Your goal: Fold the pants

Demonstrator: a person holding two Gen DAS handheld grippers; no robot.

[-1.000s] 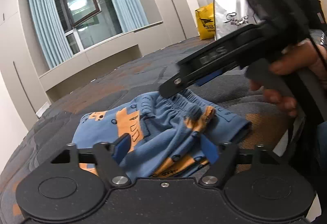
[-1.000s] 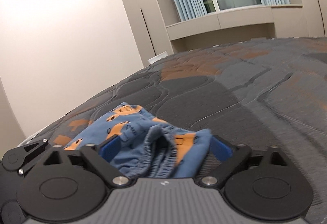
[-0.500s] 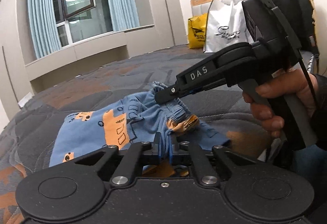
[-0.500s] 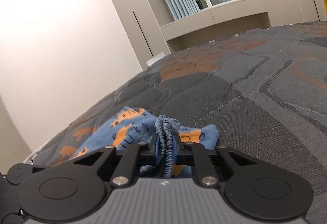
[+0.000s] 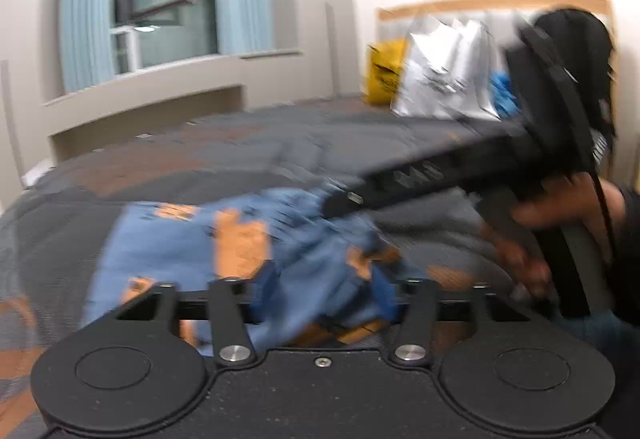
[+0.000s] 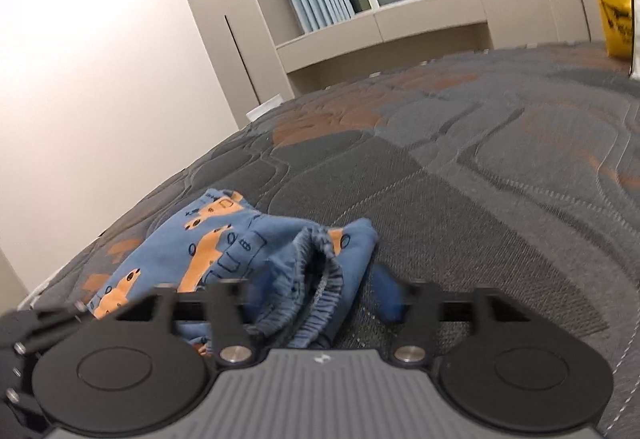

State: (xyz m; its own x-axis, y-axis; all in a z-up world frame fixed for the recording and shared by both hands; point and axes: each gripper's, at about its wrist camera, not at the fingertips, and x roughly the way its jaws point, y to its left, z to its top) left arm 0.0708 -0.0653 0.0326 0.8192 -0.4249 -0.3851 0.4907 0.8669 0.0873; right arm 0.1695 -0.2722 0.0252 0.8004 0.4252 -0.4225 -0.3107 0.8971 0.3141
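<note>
Grey quilted bedding with rust-orange patches (image 5: 224,159) fills the left wrist view, which is blurred. On it lie the small blue pants with orange vehicle prints (image 5: 180,239). The left gripper (image 5: 322,285) has just been opening; its blue pads stand apart with bunched cloth between them, not pinched. The right gripper (image 5: 340,199) reaches in from the right, held by a hand (image 5: 560,211).

From the right wrist, the same bedding (image 6: 480,179) carries the pants (image 6: 224,235), the elastic waistband nearest. The right gripper (image 6: 320,291) has also just been opening, waistband loose between its spread jaws.
</note>
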